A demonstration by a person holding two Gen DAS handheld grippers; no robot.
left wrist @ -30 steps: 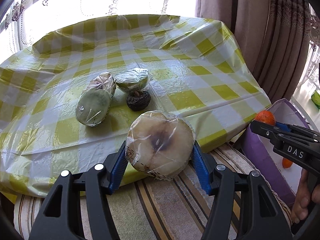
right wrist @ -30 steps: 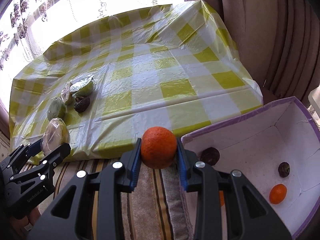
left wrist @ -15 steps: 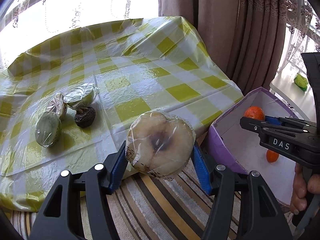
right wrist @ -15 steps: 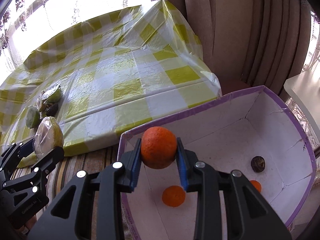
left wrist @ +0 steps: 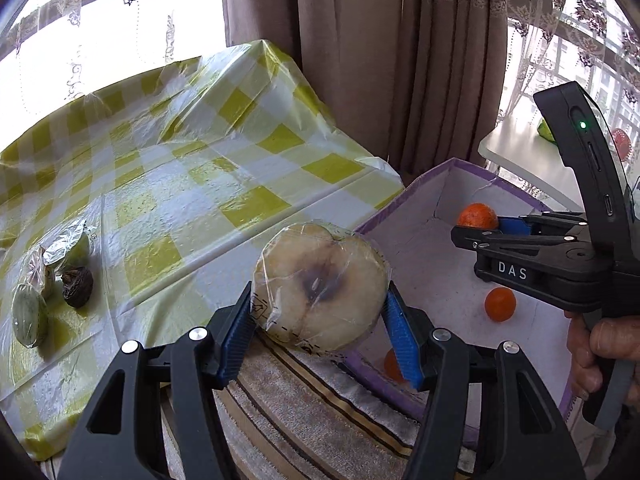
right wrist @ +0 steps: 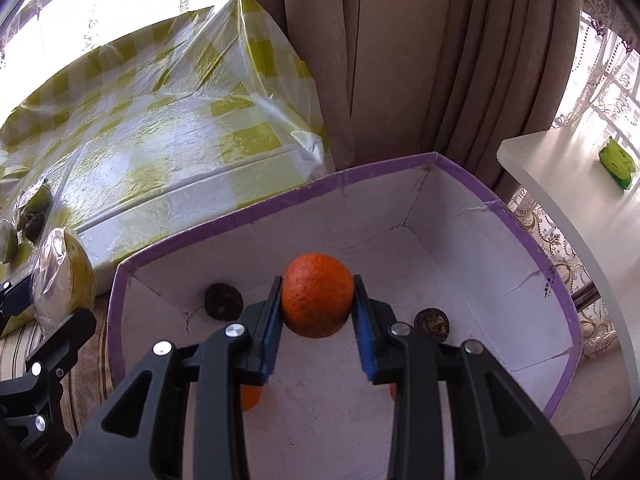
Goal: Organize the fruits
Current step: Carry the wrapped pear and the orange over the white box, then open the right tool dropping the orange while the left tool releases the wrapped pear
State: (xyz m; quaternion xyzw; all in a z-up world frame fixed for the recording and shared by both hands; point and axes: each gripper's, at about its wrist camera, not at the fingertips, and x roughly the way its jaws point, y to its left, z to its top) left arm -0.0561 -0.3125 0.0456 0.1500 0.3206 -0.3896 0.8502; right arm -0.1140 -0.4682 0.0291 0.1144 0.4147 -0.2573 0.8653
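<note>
My left gripper (left wrist: pixel 320 312) is shut on a plastic-wrapped halved pale fruit (left wrist: pixel 320 284), held above the striped cloth beside the left rim of the purple-edged white box (left wrist: pixel 404 196). My right gripper (right wrist: pixel 317 320) is shut on an orange (right wrist: pixel 317 300) and holds it over the inside of the box (right wrist: pixel 276 204). The orange also shows in the left wrist view (left wrist: pixel 477 216). In the box lie two dark round fruits (right wrist: pixel 223 302) (right wrist: pixel 432 322) and small oranges (left wrist: pixel 500 304). Wrapped green fruits (left wrist: pixel 30 314) and a dark fruit (left wrist: pixel 78 286) lie on the checked table.
The yellow-checked plastic tablecloth (left wrist: pixel 180 184) covers the table left of the box. Brown curtains (right wrist: pixel 420 60) hang behind the box. A white side table (right wrist: pixel 580 208) with a green item (right wrist: pixel 618 164) stands to the right. A striped cloth (left wrist: pixel 304 412) lies under my left gripper.
Both grippers have swung right, away from the table. The orange went from beside the box rim to over its inside. The wrapped fruit moved up to the box's left rim.
</note>
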